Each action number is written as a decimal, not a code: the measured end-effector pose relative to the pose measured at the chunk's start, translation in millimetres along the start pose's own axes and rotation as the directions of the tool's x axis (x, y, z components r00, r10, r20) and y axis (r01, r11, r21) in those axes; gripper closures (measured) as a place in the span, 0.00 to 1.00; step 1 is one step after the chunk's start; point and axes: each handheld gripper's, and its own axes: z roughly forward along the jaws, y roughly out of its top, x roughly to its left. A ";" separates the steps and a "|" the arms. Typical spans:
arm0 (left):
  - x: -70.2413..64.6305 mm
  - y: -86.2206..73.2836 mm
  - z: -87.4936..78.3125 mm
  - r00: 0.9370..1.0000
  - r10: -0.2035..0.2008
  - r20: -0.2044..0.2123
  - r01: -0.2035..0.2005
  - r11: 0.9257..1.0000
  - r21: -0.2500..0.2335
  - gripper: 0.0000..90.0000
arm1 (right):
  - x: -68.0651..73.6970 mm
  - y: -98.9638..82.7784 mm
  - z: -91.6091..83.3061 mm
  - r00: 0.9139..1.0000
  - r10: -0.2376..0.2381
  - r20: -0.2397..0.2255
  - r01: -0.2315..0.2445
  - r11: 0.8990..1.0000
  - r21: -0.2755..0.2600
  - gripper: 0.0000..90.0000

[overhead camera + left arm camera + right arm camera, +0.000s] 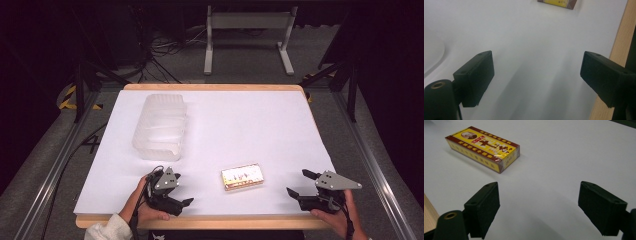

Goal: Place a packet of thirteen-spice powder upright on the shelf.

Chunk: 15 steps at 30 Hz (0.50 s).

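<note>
At the near edge of the white-topped bench with a pale wooden rim (225, 115), the person's two hands each hold a black two-jaw gripper. The left gripper (176, 192) sits low at the near left, its jaws spread wide with nothing but bare white surface between them, as the left gripper view (536, 75) shows. The right gripper (300, 184) rests at the near right, its jaws likewise wide apart and empty (539, 207). Between the two grippers, a little farther in, lies a small flat rectangular box printed in yellow and dark red (242, 176), flat on the bench and touched by neither gripper. Farther back on the left stands a translucent ribbed plastic container (160, 126), well apart from the box
</note>
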 end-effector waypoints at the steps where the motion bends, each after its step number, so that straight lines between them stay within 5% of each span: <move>1: -0.2 2.0 0.9 1.000 0.000 0.005 0.000 1.000 0.004 0.17 | 0.0 -0.2 0.1 1.000 -0.001 -0.001 0.001 1.000 0.002 0.20; 4: 0.2 6.6 1.0 1.000 -0.011 0.021 0.011 1.000 -0.006 0.25 | 0.0 1.2 -0.7 1.000 0.010 0.002 -0.010 1.000 -0.007 0.20; 11: 4.0 19.0 3.2 1.000 0.012 0.015 -0.012 1.000 0.001 0.22 | 2.0 2.6 -1.4 1.000 0.000 0.004 0.000 1.000 -0.006 0.20; 15: 0.7 41.4 11.7 0.997 0.068 0.036 -0.068 0.997 0.024 0.21 | 2.6 2.2 -2.9 1.000 0.003 0.005 -0.003 1.000 -0.008 0.20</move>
